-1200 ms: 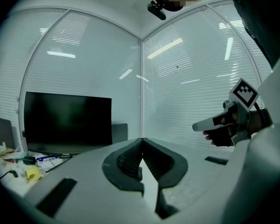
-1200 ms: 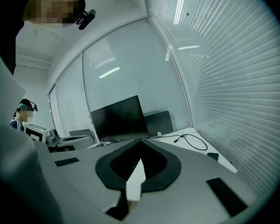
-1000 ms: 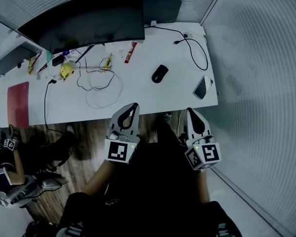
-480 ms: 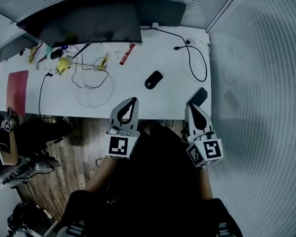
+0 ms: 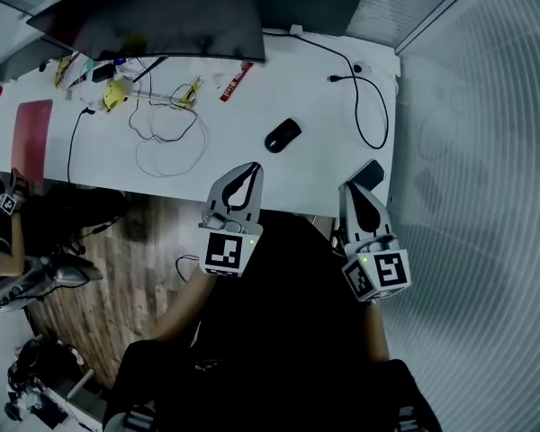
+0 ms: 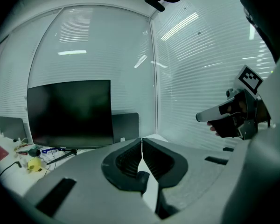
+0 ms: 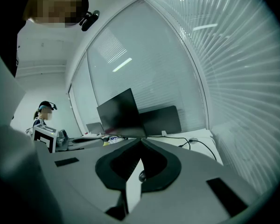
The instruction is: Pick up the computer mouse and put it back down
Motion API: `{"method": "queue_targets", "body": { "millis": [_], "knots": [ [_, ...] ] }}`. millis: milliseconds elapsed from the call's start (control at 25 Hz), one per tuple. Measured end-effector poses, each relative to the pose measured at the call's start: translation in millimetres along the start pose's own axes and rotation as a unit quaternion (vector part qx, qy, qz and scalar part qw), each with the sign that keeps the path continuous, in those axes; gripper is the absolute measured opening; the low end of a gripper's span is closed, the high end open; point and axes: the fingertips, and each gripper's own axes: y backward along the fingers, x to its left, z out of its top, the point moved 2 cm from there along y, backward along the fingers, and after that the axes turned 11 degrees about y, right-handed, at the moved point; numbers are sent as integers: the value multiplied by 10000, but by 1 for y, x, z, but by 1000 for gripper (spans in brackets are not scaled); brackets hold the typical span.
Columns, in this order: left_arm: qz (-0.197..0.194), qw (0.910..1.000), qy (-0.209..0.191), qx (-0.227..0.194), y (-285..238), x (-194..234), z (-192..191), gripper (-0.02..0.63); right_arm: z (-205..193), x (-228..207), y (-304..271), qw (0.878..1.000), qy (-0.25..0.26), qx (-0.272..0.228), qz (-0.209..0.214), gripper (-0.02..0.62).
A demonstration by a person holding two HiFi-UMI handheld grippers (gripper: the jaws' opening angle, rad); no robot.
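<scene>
head view: computer mouse (image 5: 283, 135) lies on desk (image 5: 324, 156), ahead between claws, long axis diagonal, left claw (image 5: 251, 166) nearer than right claw (image 5: 349, 188) | left gripper view: claw closed, empty | right gripper view: closed, empty; dark spot (image 7: 141, 176) below is perhaps the mouse

No text can be read anywhere. On the surface (image 5: 324, 160) a red strip packet (image 5: 235, 81) carries white print, too small to make out. The left gripper (image 5: 251, 166) and right gripper (image 5: 350, 188) each bear a cube (image 5: 229, 252) with black-and-white square code markers: pattern only, no letters or digits. Any print on the small coloured packets (image 5: 65, 68) at the far left is too blurred to read.
</scene>
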Motion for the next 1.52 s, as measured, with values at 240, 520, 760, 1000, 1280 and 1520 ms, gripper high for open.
{"method": "queue_targets", "body": {
  "millis": [240,520,760,1000,1280,1520],
  "knots": [
    [-123,9988,69,477,-20,3,-21,9,-8,-4,-14,9997,-9,181,136,-2],
    [-246,9943,72,1034,-45,17,-53,20,-24,-12,-23,9990,-121,416,-148,0],
    [-421,9856,51,1635,-74,27,-81,95,-26,-19,-33,9975,-245,559,-357,0],
    [-768,9745,-114,2105,-100,26,-112,126,-32,-22,-45,9954,-356,717,-533,-2],
    [-962,9575,-318,2702,-132,29,-144,209,-34,-25,-62,9939,-457,820,-583,-2],
    [-1101,9386,-516,3229,-152,30,-174,258,-37,-31,-73,9921,-695,728,-755,0]
  ]
}}
